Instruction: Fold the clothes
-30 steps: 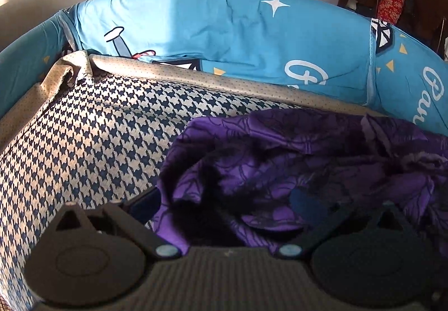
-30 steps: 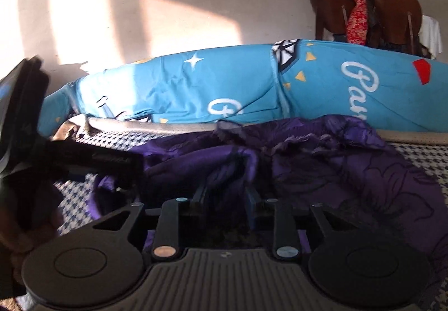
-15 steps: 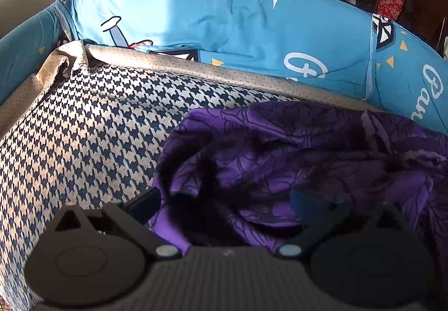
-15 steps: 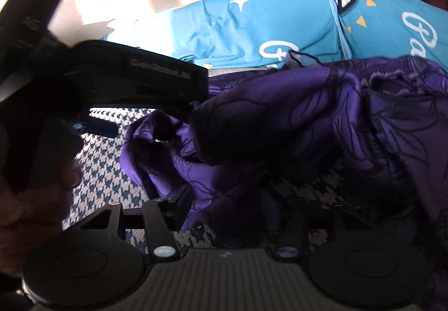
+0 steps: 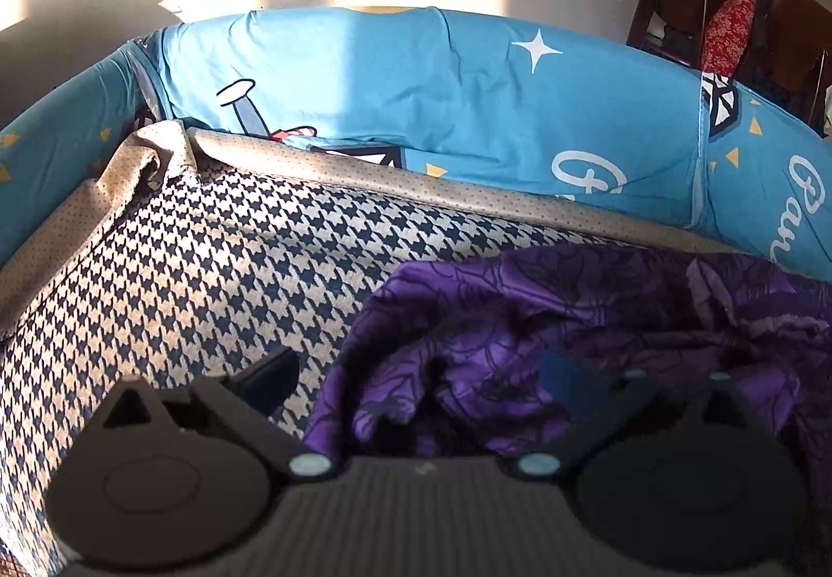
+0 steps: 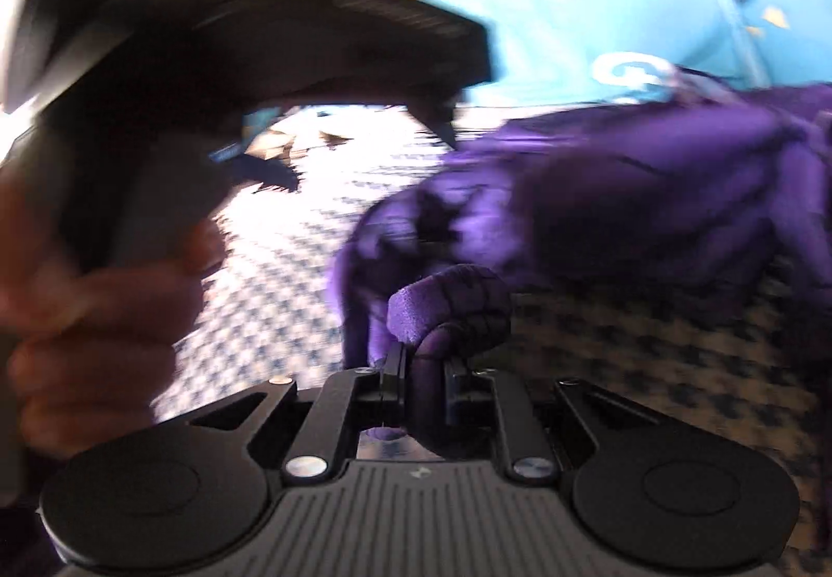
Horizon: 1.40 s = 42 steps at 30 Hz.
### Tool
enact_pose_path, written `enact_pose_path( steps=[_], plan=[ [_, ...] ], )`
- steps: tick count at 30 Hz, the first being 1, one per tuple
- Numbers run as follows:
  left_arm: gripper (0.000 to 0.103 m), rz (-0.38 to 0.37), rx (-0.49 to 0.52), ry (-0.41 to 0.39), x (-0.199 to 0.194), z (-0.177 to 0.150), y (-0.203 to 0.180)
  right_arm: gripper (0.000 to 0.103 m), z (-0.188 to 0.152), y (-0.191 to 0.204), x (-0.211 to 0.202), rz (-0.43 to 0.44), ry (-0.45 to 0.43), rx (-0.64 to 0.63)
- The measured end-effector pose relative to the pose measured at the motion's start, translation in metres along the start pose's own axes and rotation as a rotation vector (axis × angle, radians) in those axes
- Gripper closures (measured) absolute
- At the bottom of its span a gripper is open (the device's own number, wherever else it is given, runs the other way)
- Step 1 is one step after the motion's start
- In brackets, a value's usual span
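A crumpled purple garment [image 5: 598, 317] with dark floral lines lies on the houndstooth cover [image 5: 218, 275]. My left gripper [image 5: 416, 371] stands open wide over the garment's left edge, its right finger above the cloth and its left finger above the cover. In the blurred right wrist view, my right gripper [image 6: 424, 369] is shut on a bunched fold of the purple garment [image 6: 447, 306]. The rest of the cloth trails up and to the right. The left gripper's body [image 6: 322, 31] fills the upper left there, held by a person's hand [image 6: 104, 317].
Blue cartoon-print cushions [image 5: 442, 99] ring the back and sides of the surface, with a beige dotted border [image 5: 442, 192] along them. A dark wooden chair with a red patterned cloth [image 5: 728, 5] stands at the back right by the wall.
The right gripper has shut on a fold of the purple garment and swung down and left, close beside the left gripper. The left gripper stayed open and shifted slightly left of the garment.
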<state>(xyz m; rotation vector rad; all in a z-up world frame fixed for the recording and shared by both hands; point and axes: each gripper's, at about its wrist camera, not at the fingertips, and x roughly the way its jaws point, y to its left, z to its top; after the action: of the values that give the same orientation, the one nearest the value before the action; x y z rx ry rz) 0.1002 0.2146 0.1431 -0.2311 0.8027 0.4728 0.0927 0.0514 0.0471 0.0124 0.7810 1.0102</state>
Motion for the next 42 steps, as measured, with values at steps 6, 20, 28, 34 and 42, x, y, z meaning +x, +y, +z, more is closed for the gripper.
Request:
enact_pose_path(
  steps=[6,20,28,34,42],
  plan=[
    [0.000,0.080,0.006,-0.049,-0.007,0.007,0.020,0.088,-0.008,0.023,0.000,0.217,0.052,-0.064],
    [0.000,-0.180,0.034,0.059,-0.005,-0.014,-0.004,0.045,-0.014,0.014,-0.055,-0.051,0.013,-0.220],
    [0.000,-0.311,0.074,0.108,-0.007,-0.037,-0.031,0.045,-0.010,-0.038,-0.108,-0.329,-0.110,0.001],
    [0.000,-0.286,0.112,0.109,0.007,-0.045,-0.056,0.045,-0.015,-0.054,-0.116,-0.574,-0.077,0.064],
    [0.000,-0.214,0.175,0.081,0.027,-0.054,-0.091,0.042,-0.018,-0.077,-0.101,-0.725,0.002,0.141]
  ],
)
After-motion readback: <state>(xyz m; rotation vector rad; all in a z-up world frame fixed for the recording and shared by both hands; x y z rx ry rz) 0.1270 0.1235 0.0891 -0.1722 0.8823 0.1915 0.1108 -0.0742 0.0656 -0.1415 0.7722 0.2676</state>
